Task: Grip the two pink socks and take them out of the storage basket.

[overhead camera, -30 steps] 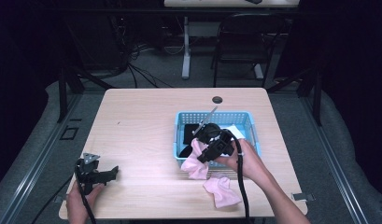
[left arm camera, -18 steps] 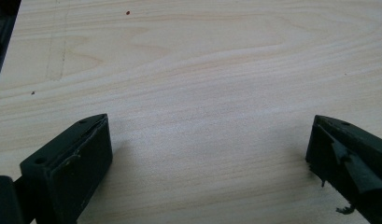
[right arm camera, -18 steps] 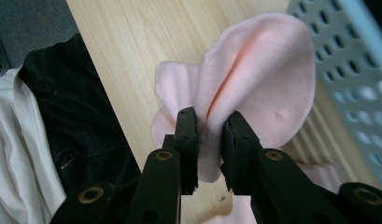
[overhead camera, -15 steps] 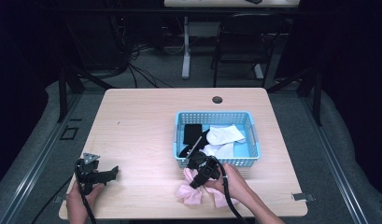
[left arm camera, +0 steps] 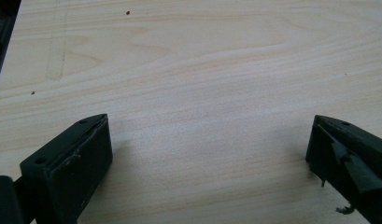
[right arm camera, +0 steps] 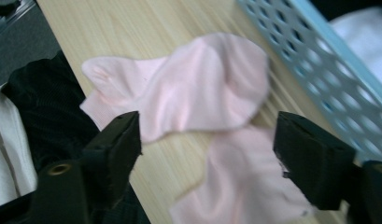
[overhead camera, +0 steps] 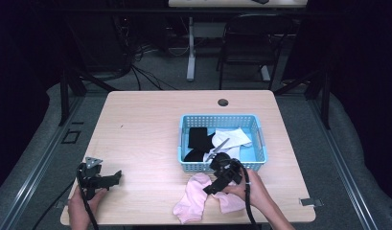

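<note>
Two pink socks (overhead camera: 199, 201) lie limp and overlapping at the counter's (overhead camera: 145, 129) near edge, just in front of the blue basket (overhead camera: 258, 139). They look light, soft and floppy; a pinch on a cuff or bunched fold should hold. The right tongs (overhead camera: 209, 189) hover just above them, jaws just opened, nothing between. The left tongs (overhead camera: 118, 175) rest apart near the counter's near-left corner.

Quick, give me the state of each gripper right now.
Left gripper: jaws open, nothing between them, bare table below.
Right gripper: jaws have just been opening; open over the pink socks, gripping nothing.
</note>
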Motion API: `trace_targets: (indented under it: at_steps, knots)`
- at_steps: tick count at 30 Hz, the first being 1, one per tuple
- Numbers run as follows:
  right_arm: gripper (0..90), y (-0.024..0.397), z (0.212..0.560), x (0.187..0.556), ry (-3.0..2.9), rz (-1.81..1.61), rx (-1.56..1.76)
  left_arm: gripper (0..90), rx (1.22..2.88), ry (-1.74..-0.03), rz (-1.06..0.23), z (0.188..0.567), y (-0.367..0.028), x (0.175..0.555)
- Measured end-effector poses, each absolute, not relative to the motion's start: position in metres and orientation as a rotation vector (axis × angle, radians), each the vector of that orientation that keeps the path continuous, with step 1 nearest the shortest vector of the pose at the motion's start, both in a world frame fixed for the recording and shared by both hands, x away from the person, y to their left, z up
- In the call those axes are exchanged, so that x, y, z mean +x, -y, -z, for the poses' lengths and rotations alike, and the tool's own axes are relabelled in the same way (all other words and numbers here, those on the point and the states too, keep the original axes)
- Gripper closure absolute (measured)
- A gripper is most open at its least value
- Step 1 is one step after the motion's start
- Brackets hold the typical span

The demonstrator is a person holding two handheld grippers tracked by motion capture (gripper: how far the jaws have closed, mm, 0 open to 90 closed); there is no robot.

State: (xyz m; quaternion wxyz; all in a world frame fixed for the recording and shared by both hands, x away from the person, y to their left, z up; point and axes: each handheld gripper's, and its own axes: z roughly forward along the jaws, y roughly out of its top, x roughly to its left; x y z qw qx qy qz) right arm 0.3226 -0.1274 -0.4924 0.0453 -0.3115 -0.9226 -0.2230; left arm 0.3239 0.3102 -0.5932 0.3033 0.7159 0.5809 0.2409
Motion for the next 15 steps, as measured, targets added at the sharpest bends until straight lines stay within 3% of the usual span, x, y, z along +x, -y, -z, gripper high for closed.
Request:
trace_targets:
  at_steps: [8,15]
  knots:
    - [9.9,0.195,0.489,0.304,2.806,0.765,-1.169,0.5,1.898,-1.541,-0.638,0.593,-0.31,0.324]
    - [4.7,0.255,0.51,0.286,2.753,0.8,-1.412,0.5,1.898,-1.54,-0.639,0.593,-0.31,0.324]
